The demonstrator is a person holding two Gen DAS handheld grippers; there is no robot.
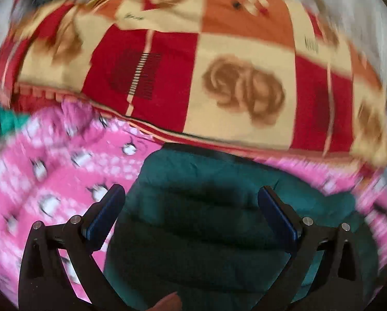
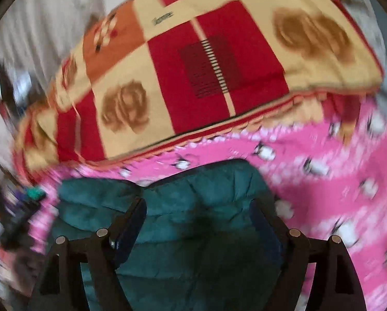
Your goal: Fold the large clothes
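The left gripper (image 1: 190, 202) hangs with its jaws spread wide above a dark green quilted jacket (image 1: 206, 207), gripping nothing. The right gripper (image 2: 198, 215) is likewise parted and empty over the same jacket (image 2: 193, 220), which lies on a pink patterned sheet (image 2: 335, 181) below a red and cream blanket (image 2: 206, 64). To fold well, each gripper should pinch one edge squarely and lift both evenly. Blur smears both views; the jacket looks partly folded, perhaps, and its near edge is cut off.
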